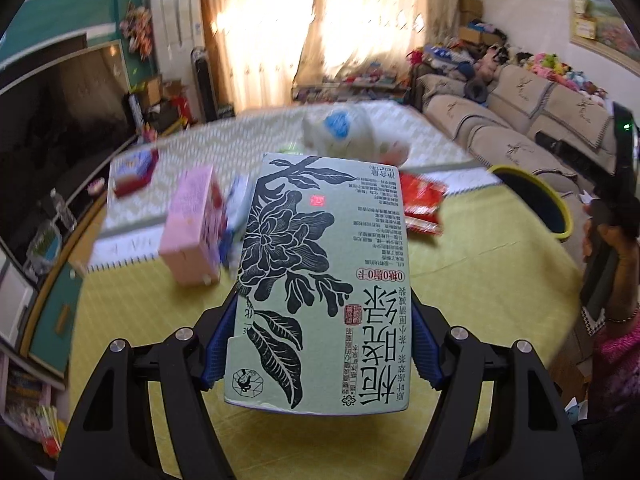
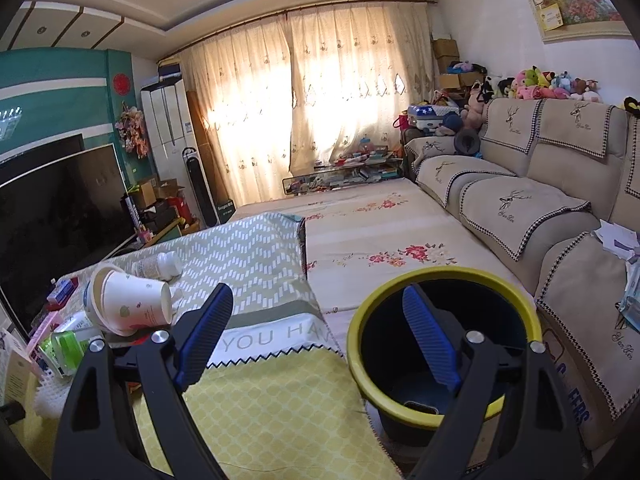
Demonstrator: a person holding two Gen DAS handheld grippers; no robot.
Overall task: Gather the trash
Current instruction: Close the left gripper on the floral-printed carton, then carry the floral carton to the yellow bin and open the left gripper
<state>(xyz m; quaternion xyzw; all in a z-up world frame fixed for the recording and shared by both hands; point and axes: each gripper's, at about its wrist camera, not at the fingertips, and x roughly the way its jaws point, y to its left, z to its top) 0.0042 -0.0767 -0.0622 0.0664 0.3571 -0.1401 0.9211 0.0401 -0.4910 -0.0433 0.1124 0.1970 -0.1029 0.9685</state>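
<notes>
Over on the left, the left gripper [image 1: 320, 340] has its 2 blue pads clamped on a pale green tea carton [image 1: 320, 280], held above the yellow tablecloth [image 1: 480, 280]. Further right, the right gripper [image 2: 320, 332] hangs with jaws wide apart, empty, just beside the yellow-rimmed bin [image 2: 360, 320] by the sofa [image 2: 520, 200].

The carton [image 1: 320, 280] is pale green with black flowers; the bin [image 2: 436, 344] is dark blue, yellow-rimmed; the worktop [image 2: 256, 412] cloth is yellow-latticed.
</notes>
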